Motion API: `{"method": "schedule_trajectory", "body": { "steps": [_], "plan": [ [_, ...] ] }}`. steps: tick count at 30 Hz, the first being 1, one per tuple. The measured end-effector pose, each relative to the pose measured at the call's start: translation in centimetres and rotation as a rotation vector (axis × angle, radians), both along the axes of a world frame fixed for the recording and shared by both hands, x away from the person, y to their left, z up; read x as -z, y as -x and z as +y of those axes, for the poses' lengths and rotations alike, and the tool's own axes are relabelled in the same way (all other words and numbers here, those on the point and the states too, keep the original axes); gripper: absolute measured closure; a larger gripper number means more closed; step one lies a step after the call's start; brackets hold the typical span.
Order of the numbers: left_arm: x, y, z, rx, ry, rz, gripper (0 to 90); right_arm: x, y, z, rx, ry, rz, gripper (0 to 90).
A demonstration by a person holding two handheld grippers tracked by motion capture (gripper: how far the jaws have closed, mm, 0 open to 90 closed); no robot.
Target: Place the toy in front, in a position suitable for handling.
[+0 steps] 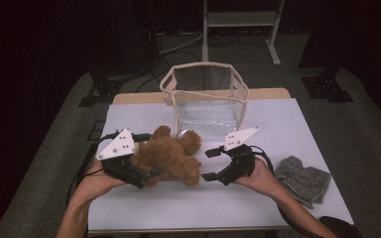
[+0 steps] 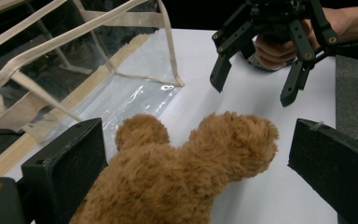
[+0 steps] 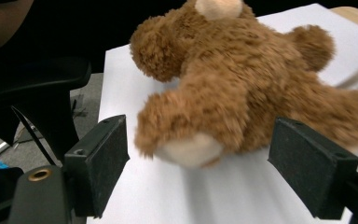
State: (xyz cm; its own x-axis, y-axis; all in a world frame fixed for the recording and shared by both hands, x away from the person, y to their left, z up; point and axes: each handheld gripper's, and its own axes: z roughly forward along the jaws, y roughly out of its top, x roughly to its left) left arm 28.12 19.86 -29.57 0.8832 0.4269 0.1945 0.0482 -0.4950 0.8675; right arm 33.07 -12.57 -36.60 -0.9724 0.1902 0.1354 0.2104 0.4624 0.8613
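A brown teddy bear [image 1: 171, 157] lies on the white table sheet [image 1: 258, 198], just in front of a clear plastic bag [image 1: 206, 96] with cream trim. My left gripper [image 1: 146, 154] is open and straddles the bear's left side. In the left gripper view the bear's body [image 2: 177, 172] sits between the wide jaws without touching the right one. My right gripper [image 1: 209, 164] is open just right of the bear. In the right gripper view a cream-soled paw [image 3: 191, 151] of the bear [image 3: 242, 88] points between its jaws. The right gripper [image 2: 255, 88] also hangs open beyond the bear in the left gripper view.
The clear bag [image 2: 74, 60] stands open-topped at the back centre of the table. A grey cloth [image 1: 302, 178] lies near the front right edge. A white frame leg [image 1: 273, 34] and dark stands rise from the floor behind the table.
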Motion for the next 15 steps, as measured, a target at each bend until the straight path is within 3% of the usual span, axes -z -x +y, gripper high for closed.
{"method": "schedule_trajectory", "body": {
  "steps": [9,15],
  "plan": [
    [0.0,0.1,2.0,-0.025,-0.006,-0.012,3.3,1.0,-0.7,2.9,-0.026,0.022,0.024,18.4],
    [0.4,0.1,3.7,-0.057,-0.019,-0.01,3.3,2.1,-0.6,4.0,-0.019,0.07,0.014,22.5]
  ]
}}
